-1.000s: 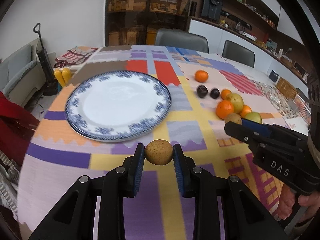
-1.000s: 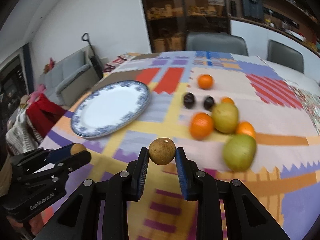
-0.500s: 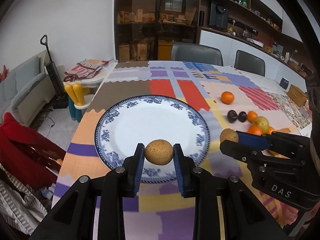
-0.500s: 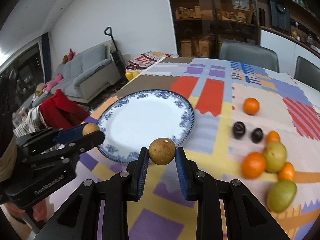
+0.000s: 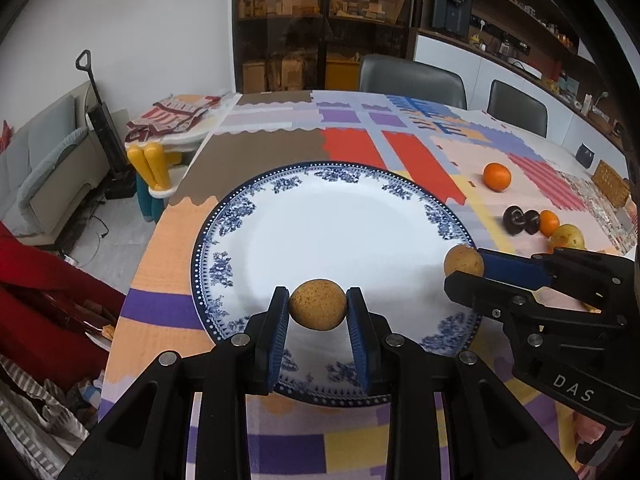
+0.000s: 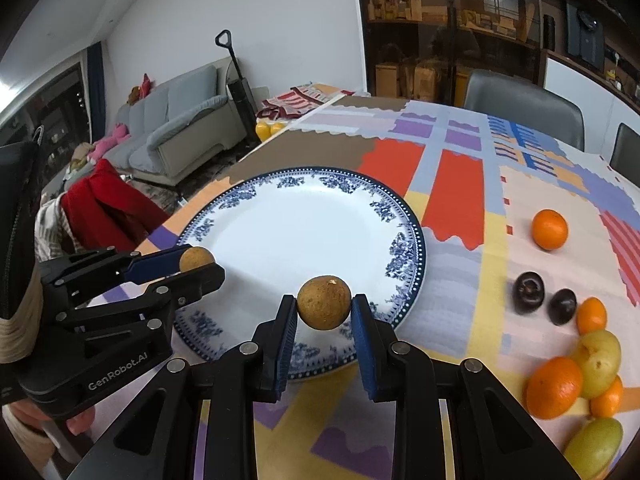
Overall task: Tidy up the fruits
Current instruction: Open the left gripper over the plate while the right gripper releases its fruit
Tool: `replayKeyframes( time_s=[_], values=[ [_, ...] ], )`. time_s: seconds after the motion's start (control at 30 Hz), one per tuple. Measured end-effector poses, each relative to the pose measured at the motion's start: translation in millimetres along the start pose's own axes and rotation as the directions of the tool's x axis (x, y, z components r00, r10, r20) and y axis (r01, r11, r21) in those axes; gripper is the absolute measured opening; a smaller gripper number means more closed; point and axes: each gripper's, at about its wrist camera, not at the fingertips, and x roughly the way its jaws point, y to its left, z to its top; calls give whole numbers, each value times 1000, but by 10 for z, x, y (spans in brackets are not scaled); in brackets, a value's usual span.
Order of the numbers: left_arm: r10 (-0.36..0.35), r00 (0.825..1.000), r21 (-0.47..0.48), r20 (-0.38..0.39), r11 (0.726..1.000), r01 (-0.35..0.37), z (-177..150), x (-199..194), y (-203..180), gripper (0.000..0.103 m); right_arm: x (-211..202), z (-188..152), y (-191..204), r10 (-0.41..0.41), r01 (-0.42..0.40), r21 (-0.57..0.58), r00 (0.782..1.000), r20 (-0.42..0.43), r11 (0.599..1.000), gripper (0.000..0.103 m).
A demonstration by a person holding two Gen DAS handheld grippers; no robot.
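The left gripper (image 5: pixel 318 312) covers the near rim of the plate (image 5: pixel 340 236) in the left wrist view. The right gripper (image 5: pixel 464 270) hides part of a yellow fruit (image 5: pixel 568 236) there. In the right wrist view, a green fruit (image 6: pixel 596 446) is cut off by the dark edge. The two dark fruits (image 6: pixel 529 293) look blurry. The things on the far shelves (image 6: pixel 440 8) are too small to tell. The hand (image 6: pixel 76 426) under the left gripper (image 6: pixel 198 264) barely shows.

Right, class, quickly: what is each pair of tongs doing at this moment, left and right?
Left tongs: closed on a small brown fruit, above the plate.
Right tongs: closed on another brown fruit, over the plate's near edge.
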Motion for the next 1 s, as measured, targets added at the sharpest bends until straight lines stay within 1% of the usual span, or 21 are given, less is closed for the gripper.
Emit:
replayKeyframes(
  time_s=[0.2, 0.3, 0.33, 0.4, 0.43, 0.47, 0.5, 0.57, 0.63, 0.67, 0.7, 0.77, 0.87, 0.93, 1.0],
  values=[
    [5, 1000, -1, -9, 1000, -5, 12, 81, 30, 29, 115, -2, 14, -1, 1, -7, 1000, -18, 1000, 29],
    [8, 1000, 4, -4, 1000, -8, 20, 72, 29, 37, 144, -5, -9, -4, 4, 3, 1000, -21, 1000, 29],
    [12, 1000, 7, 0, 1000, -12, 20, 57, 25, 42, 147, -3, -12, -4, 4, 4, 1000, -20, 1000, 29],
    [23, 1000, 9, 5, 1000, -23, 17, 14, 17, 44, 131, -4, -18, 0, 0, 8, 1000, -15, 1000, 30],
    [25, 1000, 8, 10, 1000, -25, 16, -21, 15, 44, 121, 0, -19, 2, -2, 8, 1000, -12, 1000, 32],
    [25, 1000, 8, 17, 1000, -25, 14, -59, 8, 44, 91, -1, -20, -3, 3, 11, 1000, -6, 1000, 38],
    [29, 999, 10, 24, 1000, -29, 13, -108, -6, 44, 41, -6, -22, -14, 14, 16, 1000, 6, 1000, 40],
    [38, 998, 19, 49, 999, -39, 10, -223, -49, 50, -80, -14, -20, -32, 31, 22, 999, 32, 999, 40],
    [43, 996, 33, 78, 998, -46, 16, -355, -106, 53, -189, -12, -21, -47, 46, 25, 998, 52, 999, 45],
    [45, 994, 39, 96, 998, -49, 17, -438, -145, 55, -278, -18, -31, -64, 62, 34, 995, 70, 997, 50],
    [45, 993, 43, 106, 998, -50, 14, -490, -165, 56, -339, -19, -41, -73, 70, 41, 994, 82, 997, 52],
    [38, 991, 50, 130, 998, -44, 2, -631, -240, 61, -526, -41, -73, -92, 87, 56, 989, 111, 995, 52],
    [21, 988, 68, 152, 997, -32, -15, -794, -364, 63, -732, -83, -115, -120, 111, 76, 984, 132, 991, 59],
    [7, 986, 83, 166, 996, -21, -22, -876, -452, 65, -881, -129, -147, -134, 122, 90, 981, 143, 988, 60],
    [-8, 984, 99, 176, 995, -9, -31, -946, -545, 68, -997, -168, -183, -143, 129, 104, 978, 149, 986, 65]
  ],
)
